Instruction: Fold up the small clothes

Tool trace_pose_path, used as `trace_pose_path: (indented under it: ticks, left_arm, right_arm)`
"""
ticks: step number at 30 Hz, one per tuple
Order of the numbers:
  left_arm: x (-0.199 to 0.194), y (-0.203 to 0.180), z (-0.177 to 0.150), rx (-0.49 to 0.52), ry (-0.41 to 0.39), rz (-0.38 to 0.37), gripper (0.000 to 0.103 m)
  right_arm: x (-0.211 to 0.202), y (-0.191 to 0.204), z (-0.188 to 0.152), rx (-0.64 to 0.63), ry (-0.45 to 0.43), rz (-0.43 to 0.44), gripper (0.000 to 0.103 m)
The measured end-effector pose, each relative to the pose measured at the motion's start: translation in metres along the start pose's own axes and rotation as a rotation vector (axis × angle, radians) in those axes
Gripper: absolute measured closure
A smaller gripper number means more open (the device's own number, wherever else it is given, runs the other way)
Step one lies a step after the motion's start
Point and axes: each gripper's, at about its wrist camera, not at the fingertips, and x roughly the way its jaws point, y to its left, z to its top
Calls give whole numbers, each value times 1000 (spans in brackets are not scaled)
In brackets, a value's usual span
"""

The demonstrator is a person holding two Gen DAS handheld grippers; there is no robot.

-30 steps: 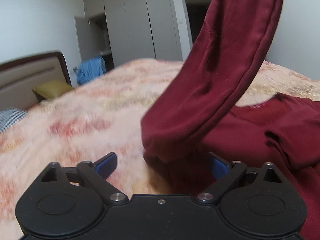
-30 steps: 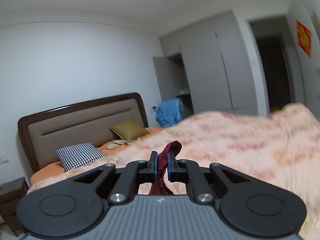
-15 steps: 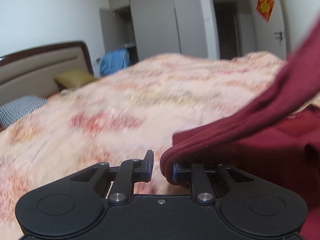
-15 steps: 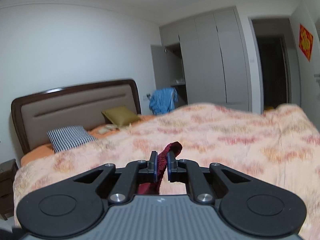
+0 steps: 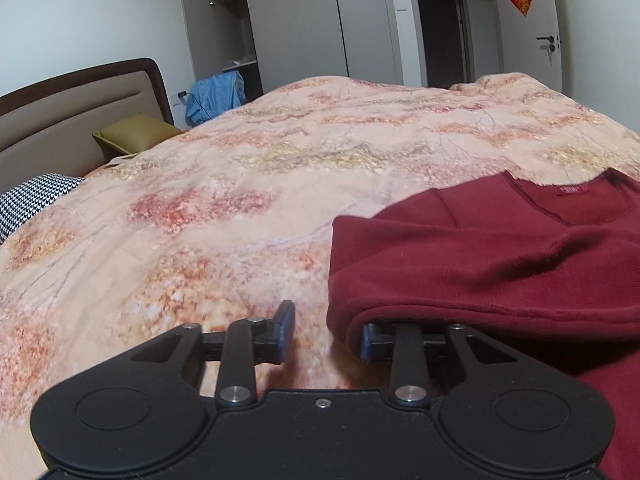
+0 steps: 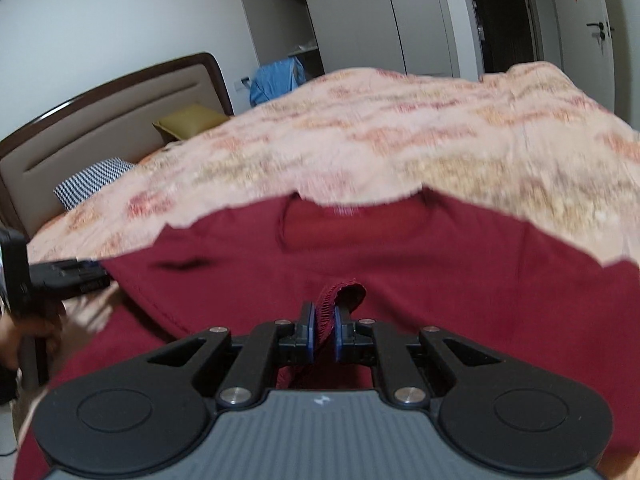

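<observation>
A dark red sweater (image 5: 500, 248) lies on the bed, its neckline and label facing up at the far side. A folded sleeve lies across its body. My left gripper (image 5: 325, 328) is open at the sweater's left edge; the cloth's fold drapes over its right finger (image 5: 370, 338) and the left finger (image 5: 285, 326) stands free over the bedspread. My right gripper (image 6: 323, 330) is shut on the sweater's ribbed cuff (image 6: 340, 296), low over the sweater's body (image 6: 440, 264). The left gripper also shows at the left edge of the right wrist view (image 6: 68, 276).
The bed carries a peach floral bedspread (image 5: 260, 184). A checked pillow (image 5: 32, 200) and an olive pillow (image 5: 132, 134) lie by the headboard (image 5: 72, 120). A blue garment (image 5: 214, 98) hangs by the wardrobe (image 5: 312, 24) beyond the bed.
My right gripper has come down with the cuff, laying the sleeve across the sweater. My left gripper, nearly closed half a second ago, has opened wider at the fold.
</observation>
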Motion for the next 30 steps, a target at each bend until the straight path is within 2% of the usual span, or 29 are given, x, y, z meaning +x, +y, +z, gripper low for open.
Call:
trace_pose_path:
  ticks: [6,8,9,11,12,15,17,22,30]
  left_arm:
    - [-13,8,-9,-22,36,17,37]
    - [-17,13,-11,-30,60,31,23]
    - [-19,15,-13,-32,72,37,22]
    - [-25,18,-18,-34,85,36,20]
    - [-29,20,-20,-37,87,34,19]
    - [-48,21,-26,-52,85,27,3]
    - [-64,21,-31,-65,74,15,1]
    - [-105,14,-48,-90,79,-71,1]
    - [-154,4,-85,-149,131,-191,1]
  right_arm:
    - [5,1,-14,-22,47,-58,88]
    - [3,2,-16,-27,52,-77,78]
    - [2,3,-17,-27,52,-85,74]
    - [-3,2,-18,-24,48,-97,54]
    - [-6,2,-19,-20,46,-99,49]
    - [-17,2,-25,-22,45,-110,30]
    - [-26,4,-31,-28,44,-128,15]
    - [-56,13,-51,-63,20,-148,0]
    - [-111,38,-97,-122,-17,-159,0]
